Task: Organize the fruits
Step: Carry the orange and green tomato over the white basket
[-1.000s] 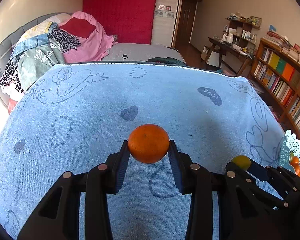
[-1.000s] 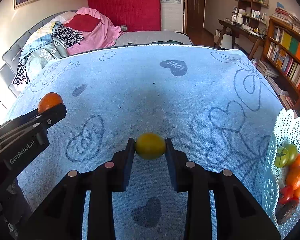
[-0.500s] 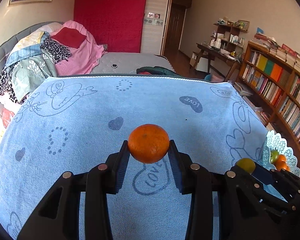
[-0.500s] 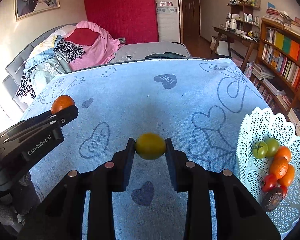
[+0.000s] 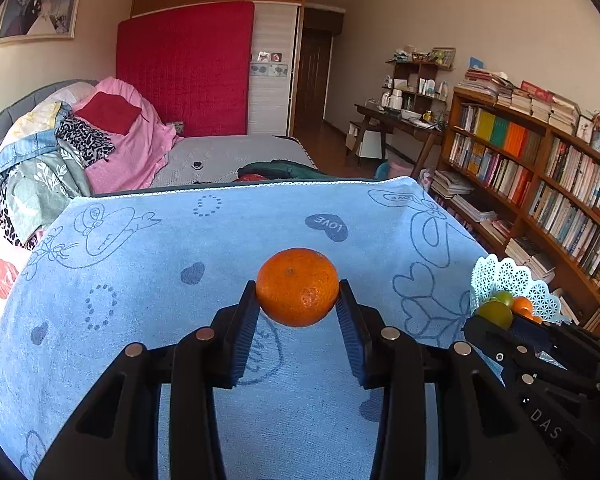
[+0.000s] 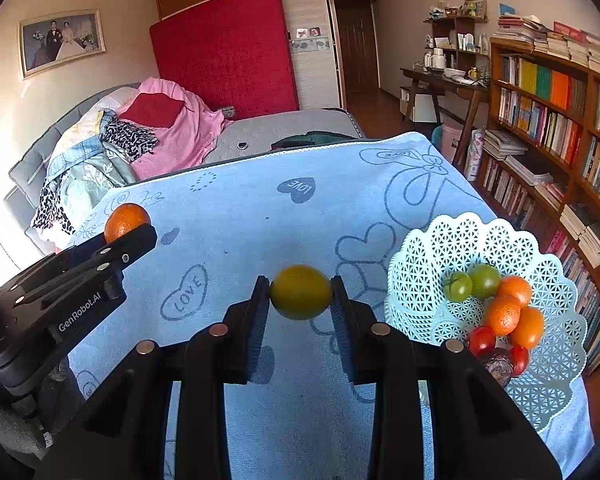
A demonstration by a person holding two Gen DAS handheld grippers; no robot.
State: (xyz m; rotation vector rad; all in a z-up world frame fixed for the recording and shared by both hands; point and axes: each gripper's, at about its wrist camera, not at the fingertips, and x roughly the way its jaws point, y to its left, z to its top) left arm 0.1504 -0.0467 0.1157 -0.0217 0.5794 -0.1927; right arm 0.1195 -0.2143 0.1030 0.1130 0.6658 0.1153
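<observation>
My left gripper (image 5: 298,304) is shut on an orange mandarin (image 5: 297,286), held in the air over the blue towel. In the right wrist view that same mandarin (image 6: 125,220) shows at the left, in the left gripper's tips. My right gripper (image 6: 300,298) is shut on a yellow-green tomato (image 6: 301,292), also off the towel. A white lattice fruit basket (image 6: 440,264) sits at the right of the table; it holds green tomatoes (image 6: 472,282), orange fruits (image 6: 514,312), red tomatoes (image 6: 482,338) and a dark fruit. In the left wrist view the basket (image 5: 500,276) peeks over the right gripper's body.
A blue towel (image 5: 180,248) with hearts and "LOVE" prints covers the table. Behind its far edge lies a bed (image 5: 228,156) piled with clothes. Bookshelves (image 6: 560,120) line the right wall, close to the basket's side of the table.
Both grippers have risen and drawn back with their fruits; more of the room shows above the towel. The basket has come further into view at the right.
</observation>
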